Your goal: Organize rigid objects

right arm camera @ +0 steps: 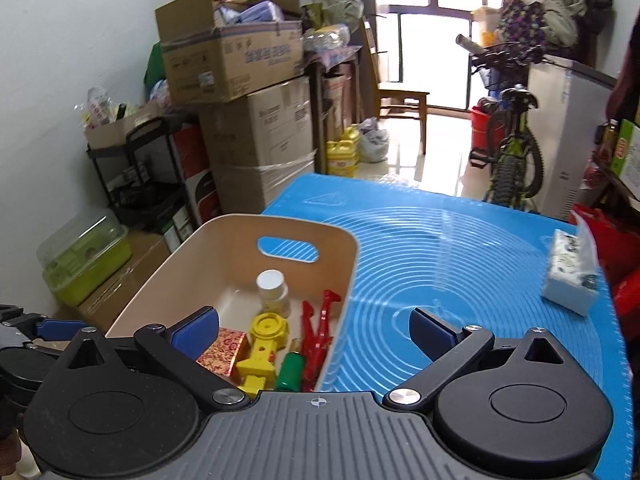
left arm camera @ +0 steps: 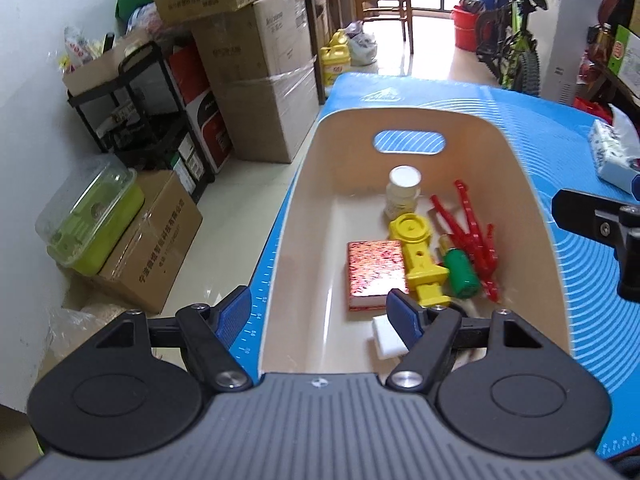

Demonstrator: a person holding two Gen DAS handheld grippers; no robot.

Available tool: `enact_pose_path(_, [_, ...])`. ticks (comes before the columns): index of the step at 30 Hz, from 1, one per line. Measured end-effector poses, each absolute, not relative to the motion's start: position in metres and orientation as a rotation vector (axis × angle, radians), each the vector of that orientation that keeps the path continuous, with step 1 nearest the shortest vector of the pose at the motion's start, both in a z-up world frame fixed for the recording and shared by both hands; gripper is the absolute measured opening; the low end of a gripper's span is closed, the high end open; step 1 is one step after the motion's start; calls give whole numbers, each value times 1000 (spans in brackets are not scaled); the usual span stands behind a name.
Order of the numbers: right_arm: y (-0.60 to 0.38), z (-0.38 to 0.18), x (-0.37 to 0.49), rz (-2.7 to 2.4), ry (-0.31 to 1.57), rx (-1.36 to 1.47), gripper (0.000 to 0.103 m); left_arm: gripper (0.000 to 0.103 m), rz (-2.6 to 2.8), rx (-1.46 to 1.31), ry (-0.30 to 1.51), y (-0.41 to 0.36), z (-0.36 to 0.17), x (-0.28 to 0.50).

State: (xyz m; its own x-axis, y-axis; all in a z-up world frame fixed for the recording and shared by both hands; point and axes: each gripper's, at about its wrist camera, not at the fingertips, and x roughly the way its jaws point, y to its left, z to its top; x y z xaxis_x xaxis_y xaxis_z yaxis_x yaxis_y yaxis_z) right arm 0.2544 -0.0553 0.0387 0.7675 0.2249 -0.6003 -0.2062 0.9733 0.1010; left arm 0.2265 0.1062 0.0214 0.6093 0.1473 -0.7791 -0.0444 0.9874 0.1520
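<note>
A beige bin (left arm camera: pixel 308 184) (right arm camera: pixel 188 248) stands on the blue mat (left arm camera: pixel 560 152) (right arm camera: pixel 460 248). In it lie a red patterned box (left arm camera: pixel 374 272) (right arm camera: pixel 224 350), a yellow plastic part (left arm camera: pixel 418 256) (right arm camera: pixel 264 344), a green battery (left arm camera: pixel 462 274) (right arm camera: pixel 291 372), red clips (left arm camera: pixel 472 232) (right arm camera: pixel 316 332), a white bottle (left arm camera: pixel 404 190) (right arm camera: pixel 273 288) and a white block (left arm camera: pixel 386 338). My left gripper (left arm camera: pixel 320 316) is open and empty over the bin's near left wall. My right gripper (right arm camera: pixel 314 330) is open and empty over the bin's right wall.
A tissue pack (right arm camera: pixel 570 276) (left arm camera: pixel 614 156) lies on the mat at the right. Cardboard boxes (left arm camera: pixel 256 92), a black rack (left arm camera: pixel 136 108) and a green container (left arm camera: pixel 92 224) stand on the floor left of the table. A bicycle (right arm camera: pixel 512 136) stands behind.
</note>
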Motion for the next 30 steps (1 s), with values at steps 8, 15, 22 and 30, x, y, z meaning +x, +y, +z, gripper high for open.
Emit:
enact_pose_path(8, [-86, 60, 213, 169, 632, 34, 101, 80, 83, 132, 865, 80, 43, 195])
enact_pose_path(15, [-113, 76, 168, 144, 608, 26, 101, 81, 58, 129, 837, 58, 62, 159])
enact_pose_path(22, [-135, 93, 126, 129, 577, 30, 101, 81, 46, 153, 818, 34, 78, 124])
enact_pose_path(30, [-162, 102, 80, 102, 552, 35, 101, 81, 35, 158, 768, 9, 91, 86])
